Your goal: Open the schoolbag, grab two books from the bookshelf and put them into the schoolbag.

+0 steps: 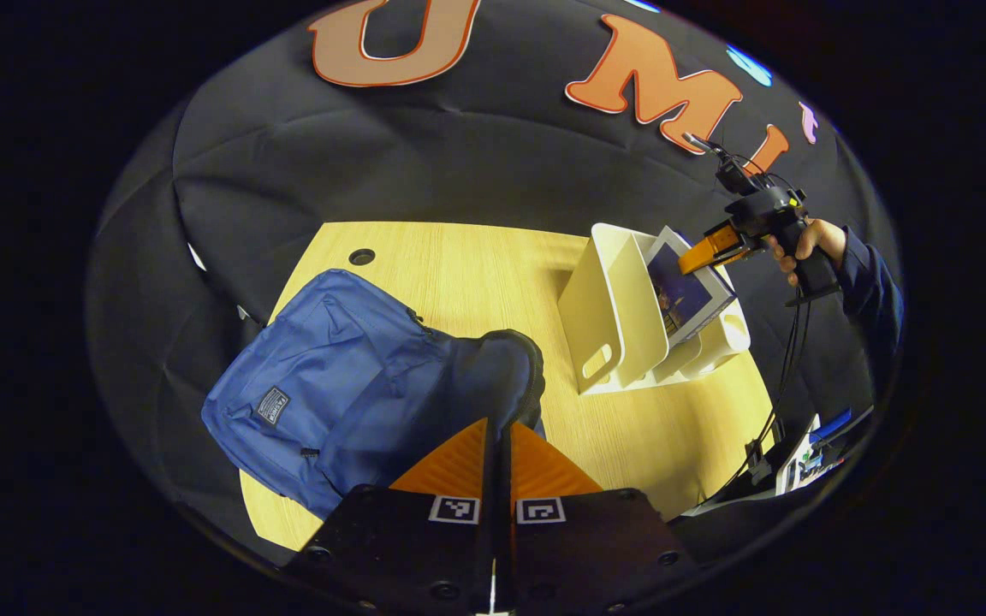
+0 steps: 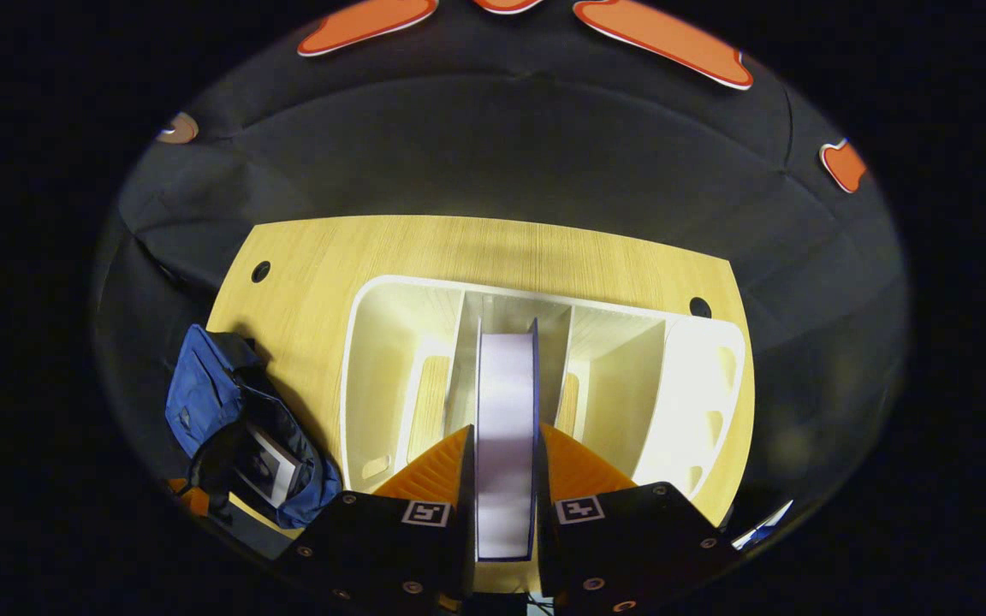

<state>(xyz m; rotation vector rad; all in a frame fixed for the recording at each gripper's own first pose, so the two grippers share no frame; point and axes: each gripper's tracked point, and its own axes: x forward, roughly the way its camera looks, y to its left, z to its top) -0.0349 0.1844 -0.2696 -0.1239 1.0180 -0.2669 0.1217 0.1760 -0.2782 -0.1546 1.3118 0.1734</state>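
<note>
On the pale wooden table (image 1: 476,274) in the left gripper view, a blue schoolbag (image 1: 330,385) lies at the left with its dark-rimmed mouth turned toward the camera. The left gripper (image 1: 499,441) sits just in front of that mouth, its two fingers drawn together on the bag's rim, so the jaws are clamped on the schoolbag's opening edge. To the right stands a white bookshelf (image 1: 621,316) with upright dividers, and a book (image 1: 686,295) with a dark blue cover is tilted up out of it. Farther off, the right gripper (image 1: 698,254) pinches the book's upper corner, held by a hand (image 1: 805,248) in a dark sleeve. From the right gripper view, the camera looks down into the bookshelf (image 2: 681,402), whose compartments open upward. The book (image 2: 506,428) stands edge-on in the middle compartment, its white page block running straight up between the fingers of the right gripper (image 2: 506,458), which press on both covers. At the lower left the schoolbag (image 2: 202,393) lies open on the table (image 2: 390,244), and a second book (image 2: 266,466) shows inside it.
</note>
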